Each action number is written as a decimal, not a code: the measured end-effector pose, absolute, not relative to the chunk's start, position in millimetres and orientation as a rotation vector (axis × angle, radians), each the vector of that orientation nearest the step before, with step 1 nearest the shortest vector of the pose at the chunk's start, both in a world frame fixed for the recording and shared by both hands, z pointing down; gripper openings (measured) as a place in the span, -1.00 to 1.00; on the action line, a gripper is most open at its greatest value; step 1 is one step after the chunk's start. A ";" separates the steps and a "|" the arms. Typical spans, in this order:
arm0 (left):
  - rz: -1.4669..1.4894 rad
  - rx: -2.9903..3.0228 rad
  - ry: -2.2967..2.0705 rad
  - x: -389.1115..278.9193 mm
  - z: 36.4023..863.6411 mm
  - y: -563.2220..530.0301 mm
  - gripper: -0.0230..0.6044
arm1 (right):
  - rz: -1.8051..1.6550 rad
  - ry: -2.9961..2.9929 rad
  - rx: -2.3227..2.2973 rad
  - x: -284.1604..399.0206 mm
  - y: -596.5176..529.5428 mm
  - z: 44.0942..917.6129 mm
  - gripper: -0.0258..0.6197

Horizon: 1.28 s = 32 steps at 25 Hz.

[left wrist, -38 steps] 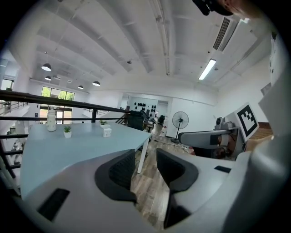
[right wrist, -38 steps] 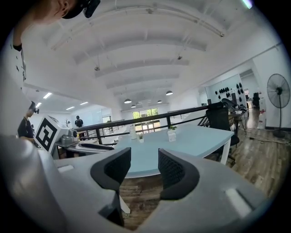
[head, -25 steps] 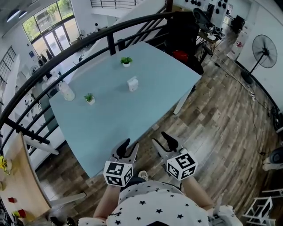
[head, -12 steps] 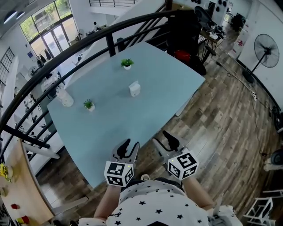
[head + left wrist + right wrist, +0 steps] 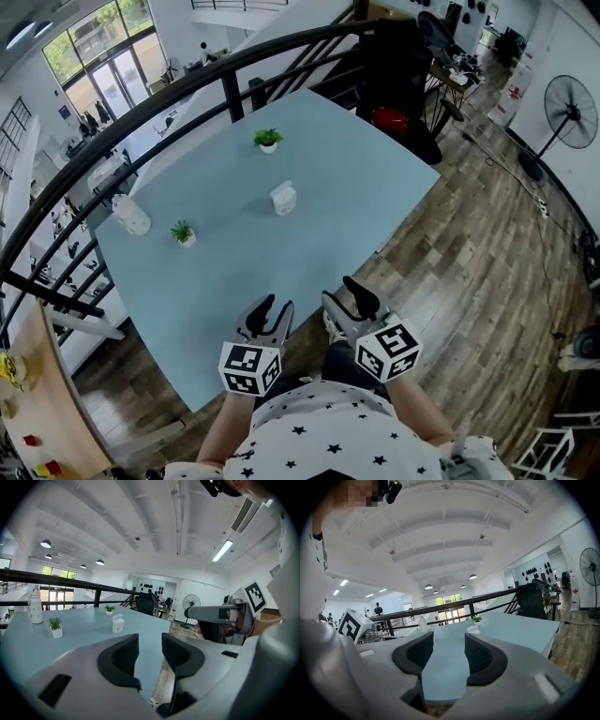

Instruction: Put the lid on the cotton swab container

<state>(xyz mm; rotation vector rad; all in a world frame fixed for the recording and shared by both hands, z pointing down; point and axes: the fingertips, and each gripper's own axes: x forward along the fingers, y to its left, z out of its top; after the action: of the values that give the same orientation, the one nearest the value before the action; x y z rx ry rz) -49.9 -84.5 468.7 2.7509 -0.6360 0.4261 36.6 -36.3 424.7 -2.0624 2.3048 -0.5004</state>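
The cotton swab container (image 5: 282,198) is a small white box near the middle of the light blue table (image 5: 234,272); its lid seems to stand raised on top. It shows far ahead in the left gripper view (image 5: 117,623) and partly behind a jaw in the right gripper view (image 5: 473,629). My left gripper (image 5: 272,314) hovers at the table's near edge, open and empty. My right gripper (image 5: 347,302) hangs beside it over the floor, open with nothing between its jaws. Both are well short of the container.
Two small potted plants (image 5: 268,140) (image 5: 182,232) and a white bottle (image 5: 131,216) stand on the table. A black railing (image 5: 141,112) runs along its far side. Wooden floor (image 5: 469,244) lies to the right, with a standing fan (image 5: 570,98).
The head camera has shifted a little, so the table's things sit slightly further left in view. Both grippers hold about the same place at the near edge.
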 end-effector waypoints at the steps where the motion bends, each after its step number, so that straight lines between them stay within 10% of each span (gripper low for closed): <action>1: 0.421 2.749 -0.648 -43.9 469.5 -90.1 -0.46 | -0.495 2.314 -2.055 43.5 -42.4 424.5 -0.33; 32: 0.400 2.516 -1.036 92.0 499.1 -268.6 -0.46 | -0.529 2.764 -1.635 178.3 -266.5 427.6 -0.33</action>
<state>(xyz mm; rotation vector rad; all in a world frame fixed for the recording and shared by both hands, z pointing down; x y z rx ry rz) 92.0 -268.6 499.1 2.5156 -1.0357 0.3999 178.3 -266.5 427.6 -1.6353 2.7638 -0.5291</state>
